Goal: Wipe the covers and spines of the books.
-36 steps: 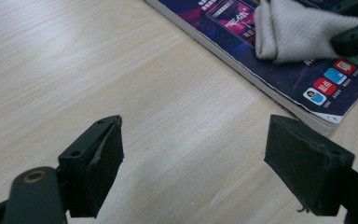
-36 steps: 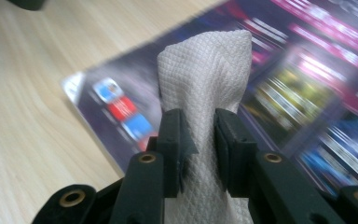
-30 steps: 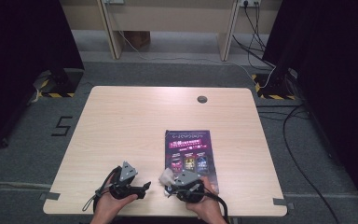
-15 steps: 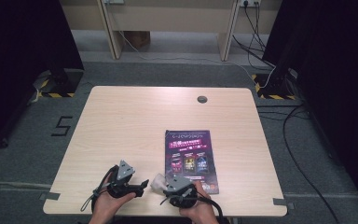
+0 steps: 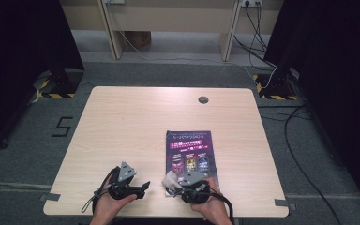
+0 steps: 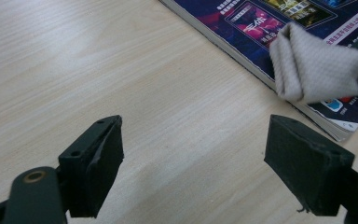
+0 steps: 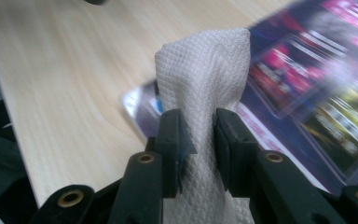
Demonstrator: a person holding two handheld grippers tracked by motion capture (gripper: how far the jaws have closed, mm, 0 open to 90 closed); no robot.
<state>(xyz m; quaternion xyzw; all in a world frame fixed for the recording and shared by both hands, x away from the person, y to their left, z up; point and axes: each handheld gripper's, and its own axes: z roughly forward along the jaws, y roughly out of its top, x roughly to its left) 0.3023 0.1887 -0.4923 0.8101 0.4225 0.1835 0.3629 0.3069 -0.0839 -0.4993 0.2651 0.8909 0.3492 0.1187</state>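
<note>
A purple magazine lies flat on the wooden table, right of centre. My right gripper is over the magazine's near left corner, shut on a folded white cloth. In the right gripper view the cloth stands up between the closed jaws of that gripper, above the magazine. My left gripper rests low at the table's front edge, pointing right toward the cloth. It is open over bare wood, with the cloth and magazine corner just beyond its right jaw.
A round cable hole sits near the table's far edge. Cables trail over the grey floor to the right, and a desk frame stands beyond the table. The table's left and far parts are bare wood.
The right gripper has shifted a little around the magazine's near left corner with the cloth still in it. The left gripper has barely moved and stays open.
</note>
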